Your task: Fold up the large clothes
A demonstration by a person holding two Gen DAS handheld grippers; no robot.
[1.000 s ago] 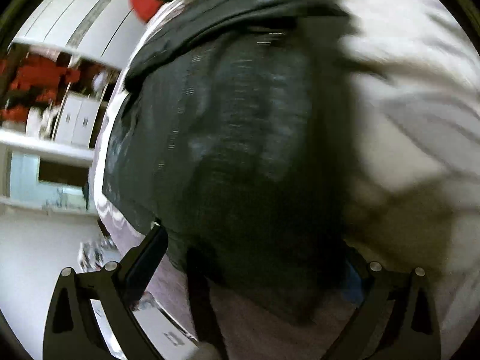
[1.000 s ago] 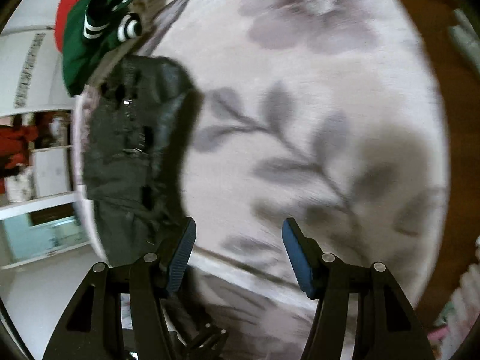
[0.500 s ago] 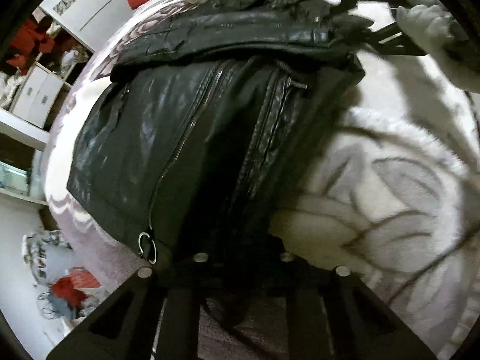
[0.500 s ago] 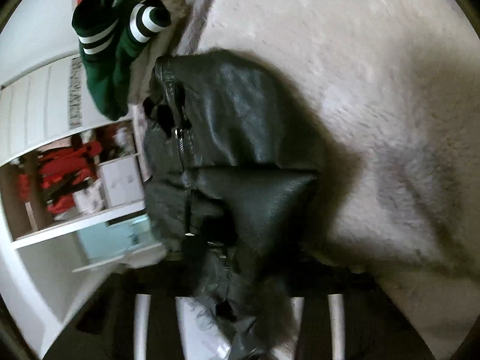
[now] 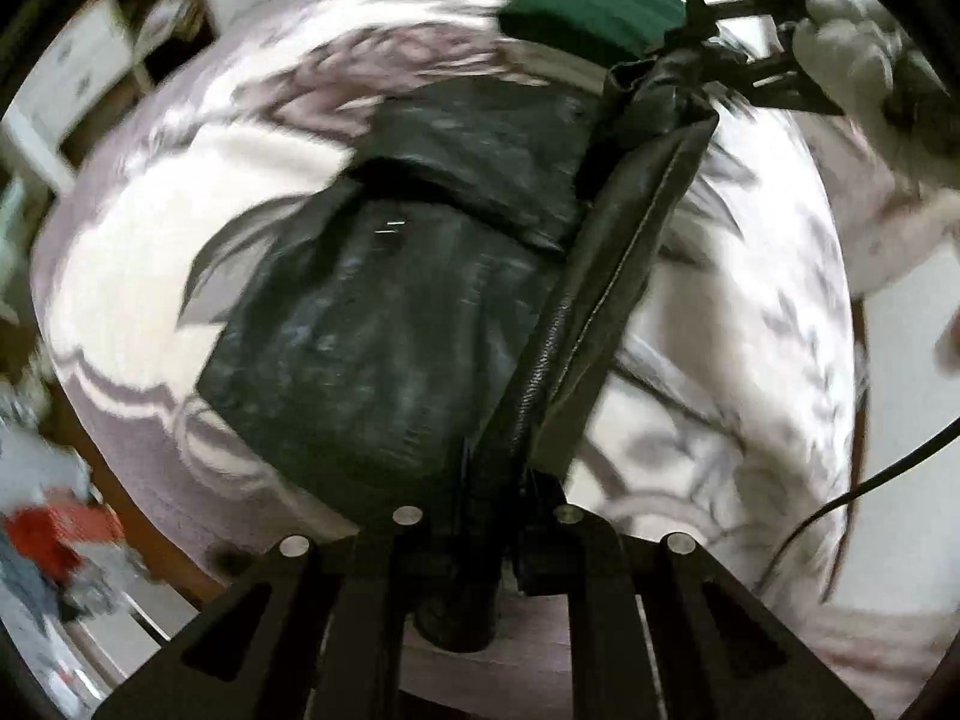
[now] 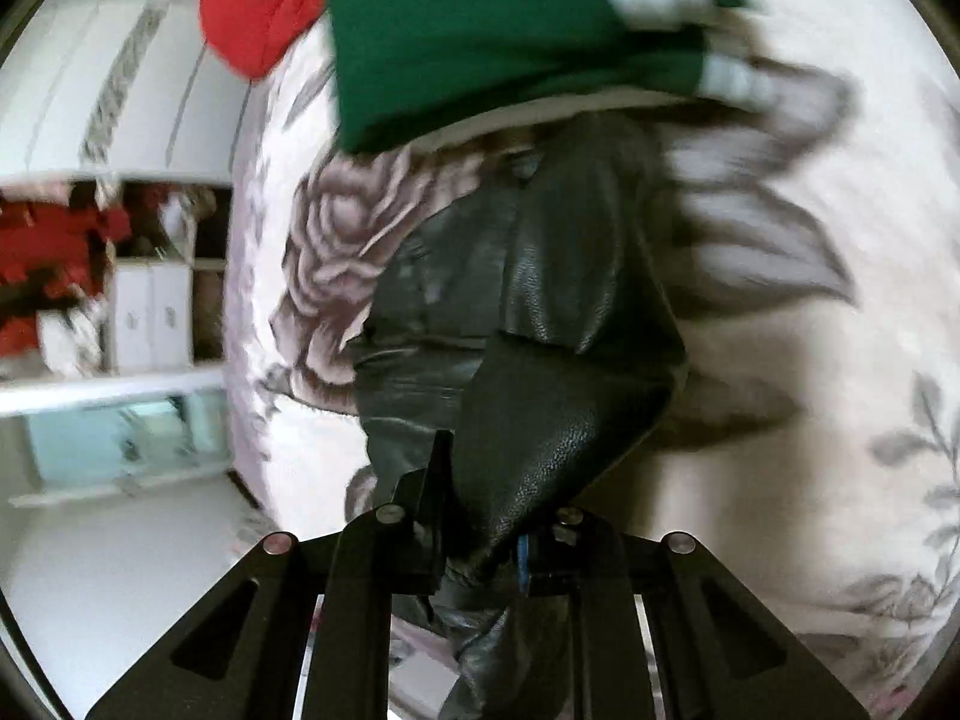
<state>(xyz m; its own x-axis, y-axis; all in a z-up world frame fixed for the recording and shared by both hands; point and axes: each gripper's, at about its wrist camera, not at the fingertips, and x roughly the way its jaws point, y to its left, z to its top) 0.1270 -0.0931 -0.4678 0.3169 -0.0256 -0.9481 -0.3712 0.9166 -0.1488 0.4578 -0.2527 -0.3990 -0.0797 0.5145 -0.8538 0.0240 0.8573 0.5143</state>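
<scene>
Pinching black jacket (image 5: 384,324): both fingers | left view only: gloved hand (image 5: 852,54)

Black leather jacket (image 6: 540,360) pinched in right tongs (image 6: 480,546), over floral blanket (image 6: 780,420).

Black leather jacket (image 5: 384,324), pebbled grain, glossy, partly lifted off the floral blanket. One stitched edge runs taut as a folded band from between the left jaws up and away to the far end, which the right jaws pinch. Rest of the body sags below that band, creased, spread flat ahead of the left jaws (detail blurred). At the right jaws, a bunched fold (image 6: 540,420) is clamped between them, loose leather hanging beneath.
</scene>
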